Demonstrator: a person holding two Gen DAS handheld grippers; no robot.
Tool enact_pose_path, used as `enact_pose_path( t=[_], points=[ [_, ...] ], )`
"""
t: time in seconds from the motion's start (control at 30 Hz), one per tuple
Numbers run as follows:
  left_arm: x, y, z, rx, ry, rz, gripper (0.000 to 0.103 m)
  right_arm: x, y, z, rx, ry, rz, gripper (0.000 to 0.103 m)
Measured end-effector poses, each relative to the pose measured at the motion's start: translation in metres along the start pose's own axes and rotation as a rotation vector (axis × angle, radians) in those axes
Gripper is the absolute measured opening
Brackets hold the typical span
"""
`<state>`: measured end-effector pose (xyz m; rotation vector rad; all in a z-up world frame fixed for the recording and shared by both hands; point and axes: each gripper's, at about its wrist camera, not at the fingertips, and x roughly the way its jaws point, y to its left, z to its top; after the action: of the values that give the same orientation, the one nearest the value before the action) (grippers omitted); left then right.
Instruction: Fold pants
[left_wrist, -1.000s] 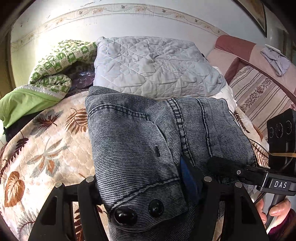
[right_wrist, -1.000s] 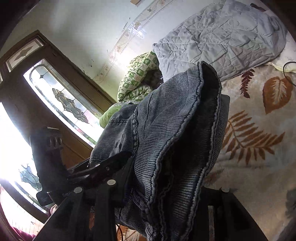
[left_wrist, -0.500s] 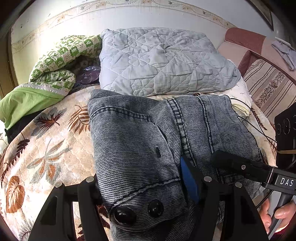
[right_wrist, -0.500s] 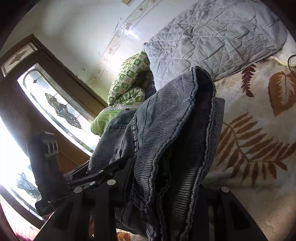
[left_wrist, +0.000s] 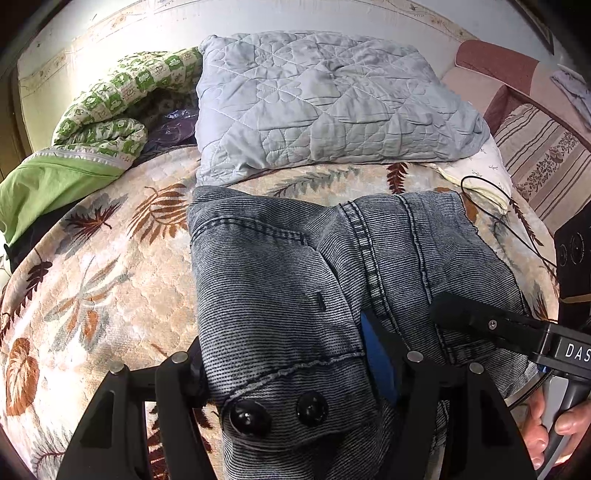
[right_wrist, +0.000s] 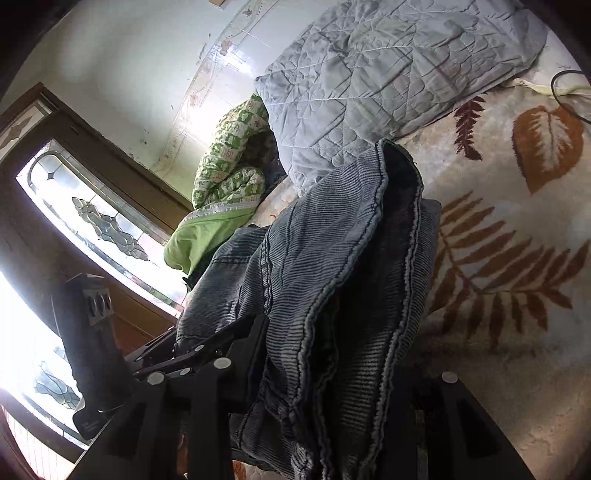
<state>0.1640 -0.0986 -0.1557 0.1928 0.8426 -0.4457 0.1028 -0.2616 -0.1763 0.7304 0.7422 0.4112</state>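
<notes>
The pants (left_wrist: 295, 288) are grey-blue striped denim, folded into a thick bundle that lies on the leaf-patterned bedspread (left_wrist: 92, 266) with its far edge just in front of the grey quilted pillow (left_wrist: 332, 99). The near end of the bundle, where the waistband carries two dark buttons (left_wrist: 249, 417), sits between the fingers of the left gripper (left_wrist: 291, 373). Both left fingers press against the sides of this waistband section, and the blue pad (left_wrist: 376, 354) of the right-hand finger is in contact with the fabric, so the left gripper pinches the pants across a wide, multi-layer fold. In the left wrist view the right gripper (left_wrist: 480, 325) enters from the right edge, lies over the right side of the bundle and is carried by a hand (left_wrist: 554, 424) whose fingers wrap the handle. In the right wrist view the pants (right_wrist: 351, 295) rise in a ridge of stacked layers directly between the fingers of the right gripper (right_wrist: 332, 376); the fabric fills the gap from one finger to the other, so this gripper also pinches the denim, on a narrower fold than the left. The left gripper (right_wrist: 192, 354) shows at the lower left of that view, against the same bundle. A green checked blanket (left_wrist: 110, 107) and a plain green cloth (left_wrist: 48, 184) lie at the left of the pillow. A thin black cable (left_wrist: 495, 206) runs over the bedspread to the right of the pants. A stained-glass window (right_wrist: 92, 221) in a dark wooden frame stands beyond the bed.
</notes>
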Motion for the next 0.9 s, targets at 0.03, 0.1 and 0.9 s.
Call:
enact_pose_path(
  t=[0.03, 0.1, 0.9],
  points=[
    [0.001, 0.000, 0.000, -0.002, 0.003, 0.002, 0.068, 0.001, -0.001, 0.000, 0.006, 0.000, -0.002, 0.039],
    [0.002, 0.001, -0.001, -0.006, 0.006, 0.004, 0.068, 0.001, -0.003, -0.001, 0.014, 0.000, -0.004, 0.039],
    [0.014, 0.004, -0.005, -0.009, 0.041, 0.028, 0.070, 0.013, -0.015, 0.000, 0.038, 0.020, -0.083, 0.041]
  ],
)
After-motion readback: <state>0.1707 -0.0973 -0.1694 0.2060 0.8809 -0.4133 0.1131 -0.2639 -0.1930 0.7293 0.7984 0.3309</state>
